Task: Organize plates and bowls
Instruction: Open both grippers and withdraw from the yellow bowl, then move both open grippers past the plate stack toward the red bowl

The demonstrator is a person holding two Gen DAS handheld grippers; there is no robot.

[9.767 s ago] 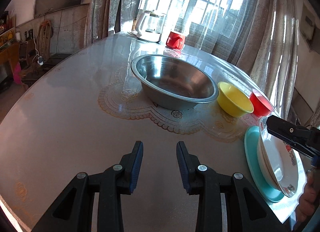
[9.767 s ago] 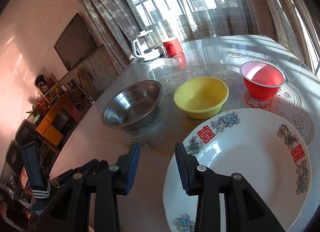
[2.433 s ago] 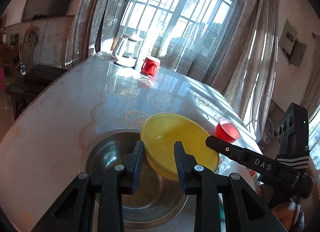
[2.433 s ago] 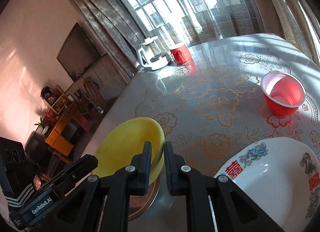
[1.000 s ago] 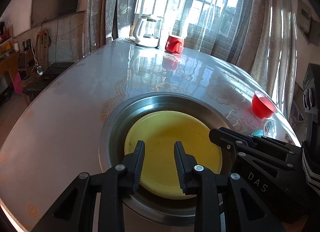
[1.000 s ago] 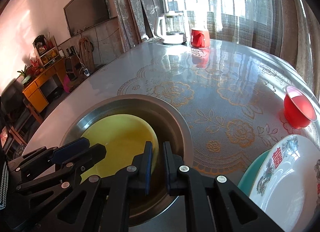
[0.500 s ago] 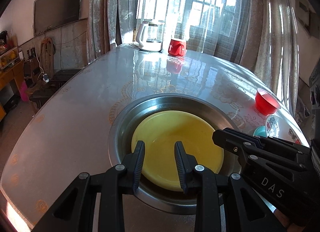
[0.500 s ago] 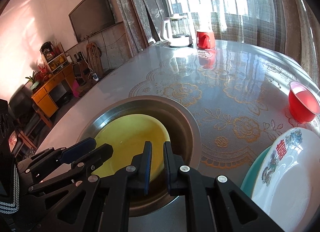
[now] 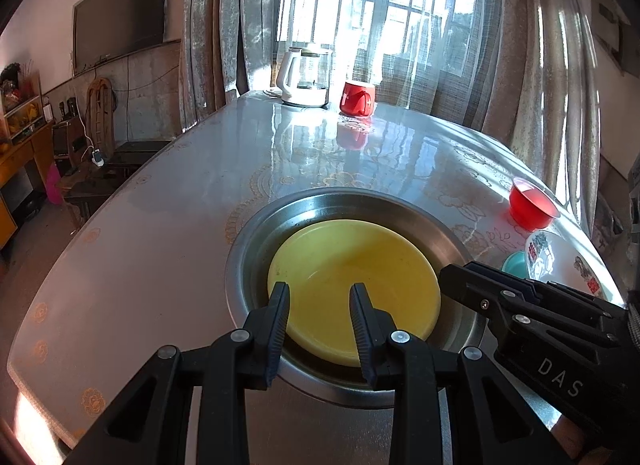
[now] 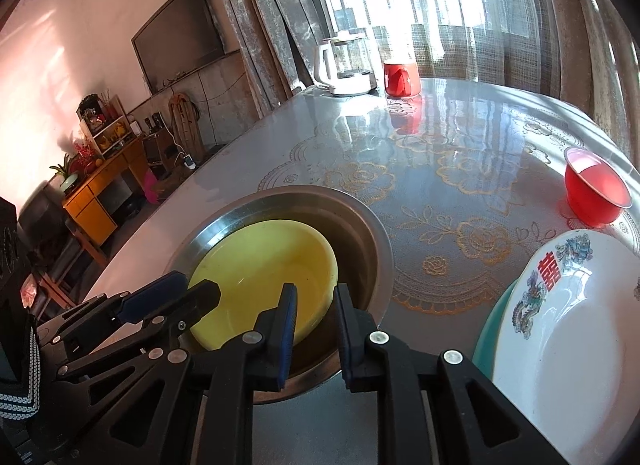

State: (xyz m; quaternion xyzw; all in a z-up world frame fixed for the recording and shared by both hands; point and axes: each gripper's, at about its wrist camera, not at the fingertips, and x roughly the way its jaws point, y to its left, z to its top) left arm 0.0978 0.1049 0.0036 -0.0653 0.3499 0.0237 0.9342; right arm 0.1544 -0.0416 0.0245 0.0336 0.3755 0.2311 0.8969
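Observation:
A yellow bowl [image 9: 352,277] [image 10: 260,265] rests inside a wide steel basin [image 9: 248,249] [image 10: 376,233] on the table. My left gripper [image 9: 320,305] hovers over the bowl's near rim, open, with nothing pressed between its fingers. My right gripper [image 10: 316,305] is at the bowl's right side. Its jaws are opening: the bowl's rim runs through the gap, and the pads stand off it. A small red bowl [image 9: 532,205] [image 10: 596,193] stands further right. A white patterned plate [image 10: 568,325] lies on a teal plate [image 10: 488,333].
A white kettle [image 9: 304,77] and a red mug [image 9: 357,98] stand at the table's far edge by the curtained window. Flowered tablecloth lies between the basin and the red bowl. The near table edge is just under both grippers.
The right gripper's jaws, shut on the yellow bowl's rim a second ago, have parted. The bowl stays put in the basin. The left gripper keeps the same gap.

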